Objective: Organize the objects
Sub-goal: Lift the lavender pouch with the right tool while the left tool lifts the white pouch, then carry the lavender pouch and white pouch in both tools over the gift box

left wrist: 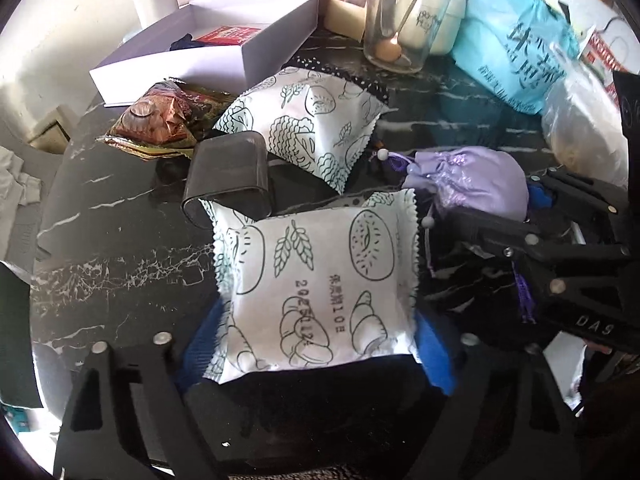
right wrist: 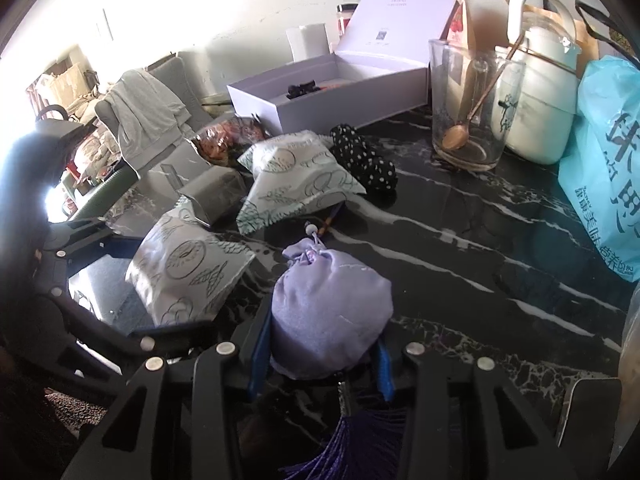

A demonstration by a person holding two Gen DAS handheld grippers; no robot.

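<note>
The open white box (left wrist: 208,52) stands at the back of the black marble table (left wrist: 120,208). In front of it lie a brown foil snack pack (left wrist: 156,120), a white printed packet (left wrist: 304,124), a dark plastic case (left wrist: 228,176) on its side and a black polka-dot cloth (right wrist: 366,160). To the box's right stand a glass cup (left wrist: 396,20) with a spoon in it, a white kettle (right wrist: 536,96) and a teal plastic bag (left wrist: 516,40).

Nearest of all, well in front of the box, is a second printed packet (left wrist: 316,280) — it lies flat between the blue pads (left wrist: 200,344) of the left gripper (left wrist: 316,360), which reach its two side edges at the near end. The pictures do not settle whether the pads press on it. Its printed date runs toward the box.

Beside that packet, the right gripper (right wrist: 320,356) is clamped on a lilac drawstring pouch (right wrist: 328,312), pads against both its sides. The pouch's gathered neck with a white bead (right wrist: 310,229) points toward the box — its purple tassel (right wrist: 360,440) trails back between the fingers.
</note>
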